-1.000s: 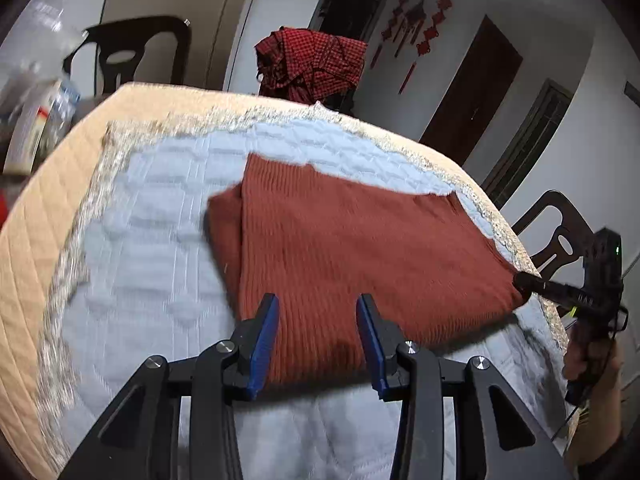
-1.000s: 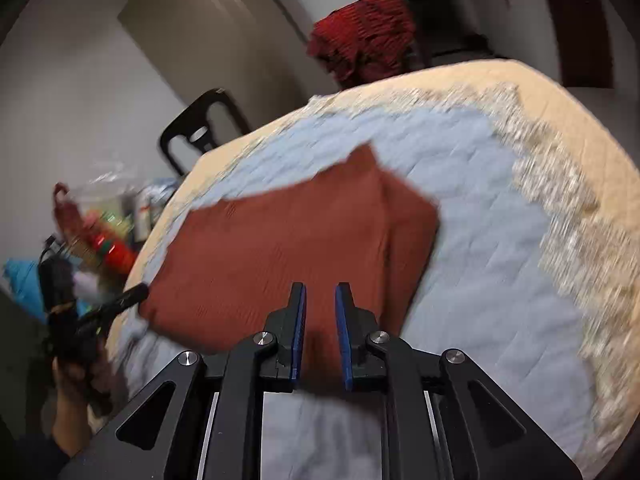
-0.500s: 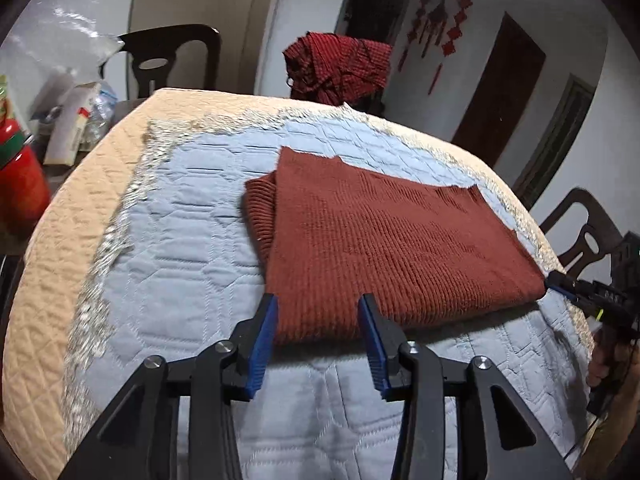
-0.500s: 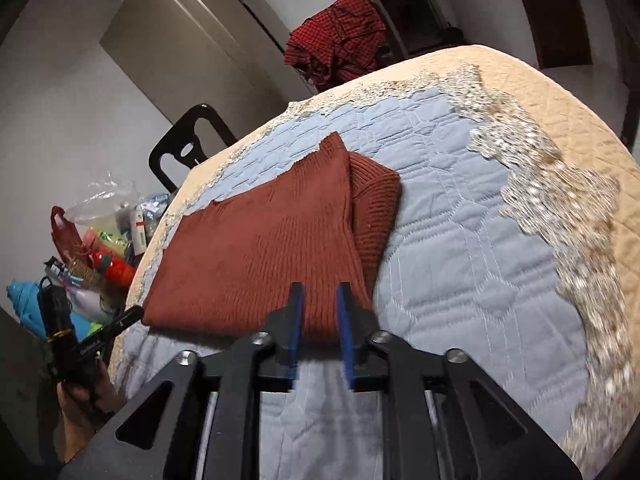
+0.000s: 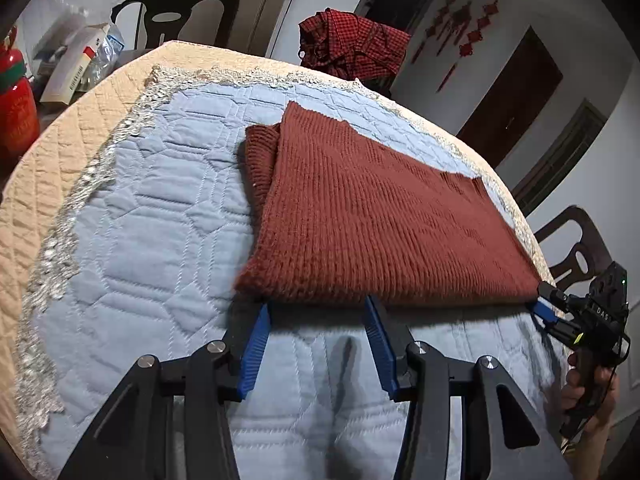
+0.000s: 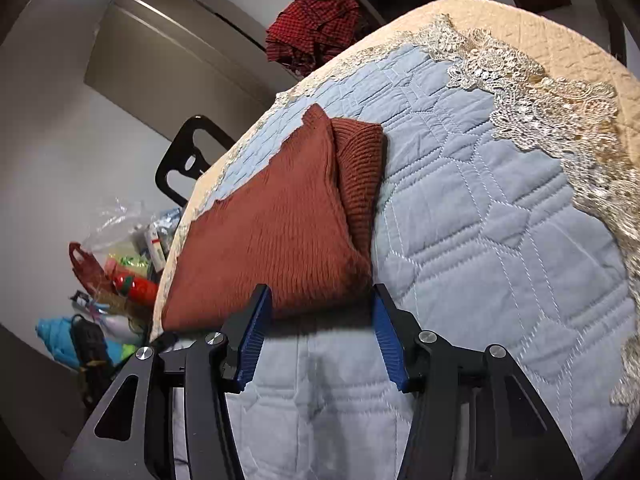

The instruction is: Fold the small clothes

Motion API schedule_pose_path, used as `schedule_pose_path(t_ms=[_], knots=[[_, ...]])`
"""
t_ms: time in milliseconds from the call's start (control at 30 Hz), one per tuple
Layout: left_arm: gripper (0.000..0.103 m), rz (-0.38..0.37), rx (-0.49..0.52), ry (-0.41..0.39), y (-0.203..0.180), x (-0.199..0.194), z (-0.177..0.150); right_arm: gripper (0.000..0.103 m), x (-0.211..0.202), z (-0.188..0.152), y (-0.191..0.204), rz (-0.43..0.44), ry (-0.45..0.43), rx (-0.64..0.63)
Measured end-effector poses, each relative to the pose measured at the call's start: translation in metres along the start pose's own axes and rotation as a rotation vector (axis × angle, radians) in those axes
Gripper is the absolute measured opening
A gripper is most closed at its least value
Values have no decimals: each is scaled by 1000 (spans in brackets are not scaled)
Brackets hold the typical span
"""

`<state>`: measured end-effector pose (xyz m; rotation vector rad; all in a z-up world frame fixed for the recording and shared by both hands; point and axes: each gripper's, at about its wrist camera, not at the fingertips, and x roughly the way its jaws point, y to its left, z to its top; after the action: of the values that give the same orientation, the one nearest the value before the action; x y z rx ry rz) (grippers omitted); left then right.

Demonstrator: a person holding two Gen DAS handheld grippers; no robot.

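A rust-red knitted sweater (image 5: 372, 216) lies folded flat on the blue quilted cloth (image 5: 152, 216). It also shows in the right wrist view (image 6: 280, 232). My left gripper (image 5: 316, 310) is open and empty, its fingertips at the sweater's near edge toward its left corner. My right gripper (image 6: 320, 300) is open and empty at the sweater's near edge by its right corner. The right gripper also shows in the left wrist view (image 5: 544, 300) at the sweater's right corner.
A red checked garment (image 5: 352, 46) hangs over a chair behind the table. Dark chairs (image 5: 180, 8) stand around it. A red bottle (image 5: 14, 108) and packets sit at the left. The beige tablecloth (image 5: 80, 120) has a lace border.
My right gripper was shut and has opened. Both grippers have drawn back toward the sweater's near edge, and the sweater now lies flat.
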<state>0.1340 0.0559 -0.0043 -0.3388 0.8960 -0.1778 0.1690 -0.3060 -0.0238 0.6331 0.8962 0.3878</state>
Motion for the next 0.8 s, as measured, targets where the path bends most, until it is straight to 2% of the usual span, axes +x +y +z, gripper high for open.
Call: schedule_pose_path(t_ms=[367,400,467,500,600,800], knots=[[51,-109,-159,-54,18,16,17,51,14,11,1,24,-31,44],[47,-105,-165,-59,19,16,17,50,15,11,3,23,-33,42],[38,-98,-174,-62,20,18,19,31,18,12,3,10,-31,42],[31,-100,-181,-61,21,19,19,27,19,13,2,5,-30,47],[20,-112,-189,-54,24,21,19,21,19,12,-1,6,-38,57],[11,-135,-176,-62,19,4,20,16,6,13,5,39,-50,54]])
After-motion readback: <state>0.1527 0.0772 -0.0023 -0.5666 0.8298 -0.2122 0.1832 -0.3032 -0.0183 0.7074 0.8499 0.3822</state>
